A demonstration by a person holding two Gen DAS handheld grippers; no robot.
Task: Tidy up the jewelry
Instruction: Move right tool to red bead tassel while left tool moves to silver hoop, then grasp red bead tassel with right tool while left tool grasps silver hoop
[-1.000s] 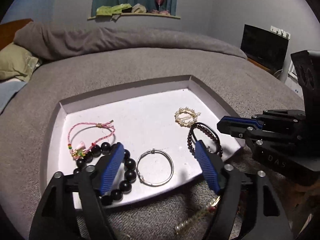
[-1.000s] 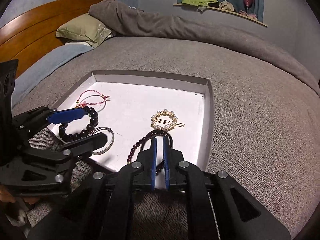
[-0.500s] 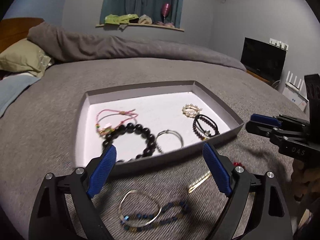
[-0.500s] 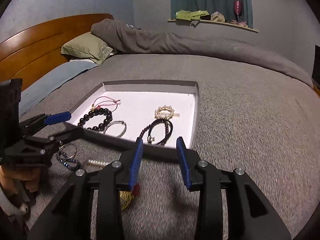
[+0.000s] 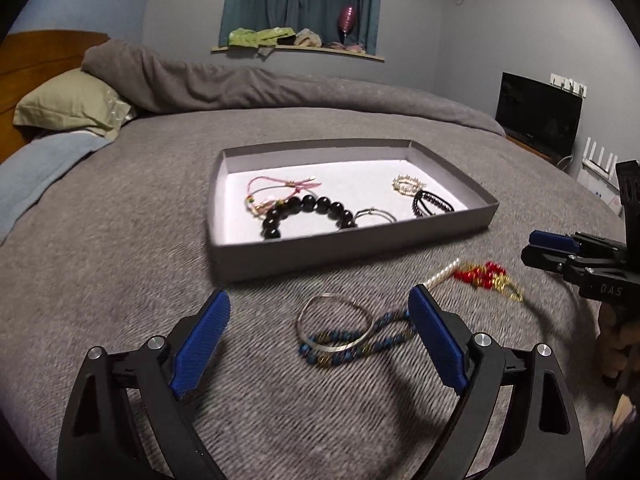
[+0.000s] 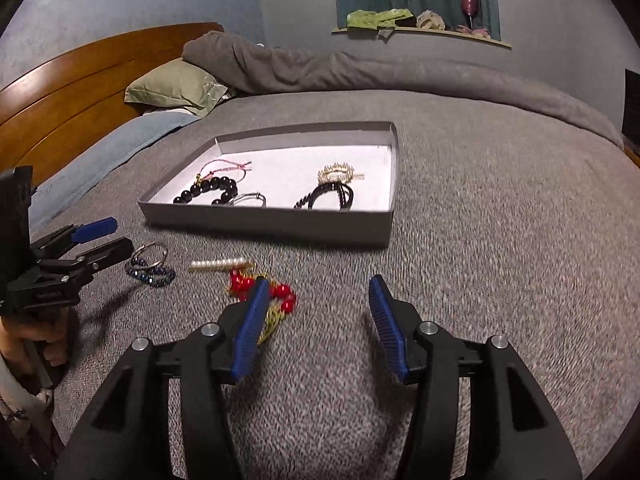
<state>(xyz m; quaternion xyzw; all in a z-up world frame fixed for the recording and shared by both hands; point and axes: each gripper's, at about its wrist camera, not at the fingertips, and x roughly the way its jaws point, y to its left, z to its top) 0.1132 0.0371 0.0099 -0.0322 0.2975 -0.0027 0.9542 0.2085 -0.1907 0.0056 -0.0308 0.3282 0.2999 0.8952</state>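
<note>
Left wrist view looks across a grey bed (image 5: 120,220) toward a wooden headboard (image 6: 72,80), a green pillow (image 5: 68,104), a curtained window ledge (image 5: 296,46) and a dark screen (image 5: 536,116). A shallow tray (image 5: 348,248) holding bracelets sits mid-bed with bare blanket all round it. Loose jewelry (image 5: 344,332) lies just before its near wall. Left gripper (image 5: 316,328) fingers spread wide and opening, empty; right gripper (image 6: 316,312) fingers apart, opening, nothing between.
</note>
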